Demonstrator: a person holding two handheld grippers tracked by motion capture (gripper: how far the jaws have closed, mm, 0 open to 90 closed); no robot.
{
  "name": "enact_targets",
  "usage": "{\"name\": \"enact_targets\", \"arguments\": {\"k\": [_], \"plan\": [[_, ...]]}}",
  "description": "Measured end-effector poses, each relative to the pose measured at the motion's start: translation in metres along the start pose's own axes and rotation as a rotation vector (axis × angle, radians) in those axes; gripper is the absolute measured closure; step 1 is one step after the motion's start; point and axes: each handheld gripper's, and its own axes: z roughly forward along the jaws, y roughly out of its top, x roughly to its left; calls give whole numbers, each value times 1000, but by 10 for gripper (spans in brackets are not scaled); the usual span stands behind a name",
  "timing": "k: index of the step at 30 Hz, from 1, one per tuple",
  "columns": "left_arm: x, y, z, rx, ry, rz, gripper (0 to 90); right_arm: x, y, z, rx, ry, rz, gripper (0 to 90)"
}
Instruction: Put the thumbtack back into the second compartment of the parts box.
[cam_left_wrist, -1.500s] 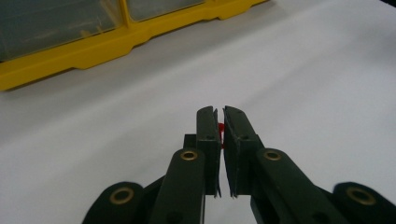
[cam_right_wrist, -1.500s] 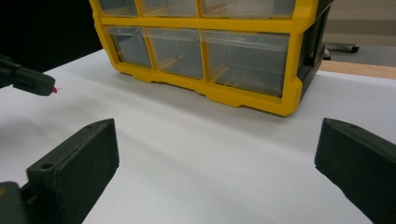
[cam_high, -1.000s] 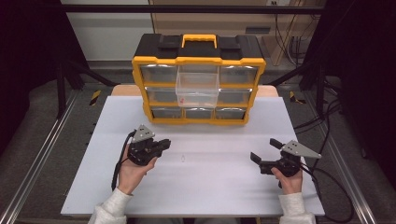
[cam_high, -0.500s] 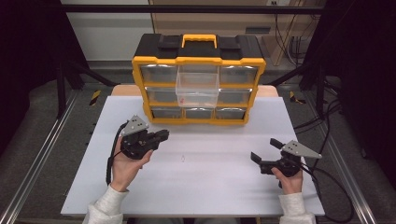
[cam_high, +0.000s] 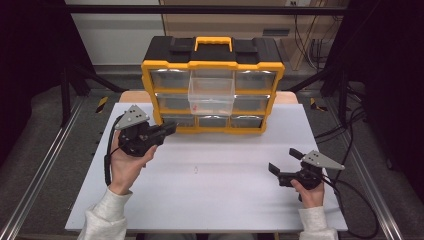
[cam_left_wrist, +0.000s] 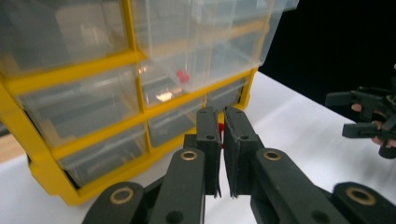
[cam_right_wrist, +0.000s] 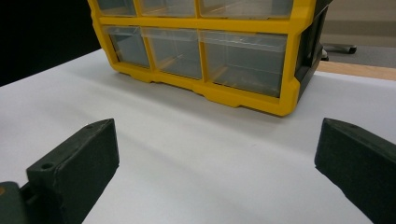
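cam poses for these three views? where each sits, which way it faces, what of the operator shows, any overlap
High view: above the person's side, looking forward and down at the table and organizer; both forearms, left gripper, right gripper.
Left gripper view: rides the left gripper, faces the organizer's drawers; own shut fingers, right gripper far off.
Right gripper view: rides the right gripper, low over the table, faces the organizer's bottom row; own open fingers.
Shared: all see the organizer.

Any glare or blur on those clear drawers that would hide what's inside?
Left gripper view: the pulled-out drawer has milky reflections, yet a small red piece shows through; the left gripper is sharp. Right gripper view: bottom drawers clear, near jaws soft. High view: even light, drawer fronts pale with glare.
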Motion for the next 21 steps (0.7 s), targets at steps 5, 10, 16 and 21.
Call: {"name": "enact_targets", "arguments": {"k": [5,10,16,21], "plan": [[0,17,-4,-17,10,19,846,0,0,0,-1,0,0,3],[-1,33,-4,-31,7,22,846,0,0,0,-1,0,0,3],[-6,53,-1,-51,5,43,846,0,0,0,-1,1,1,3],[-11,68,5,-52,7,57,846,0,0,0,-2,1,0,3]]}}
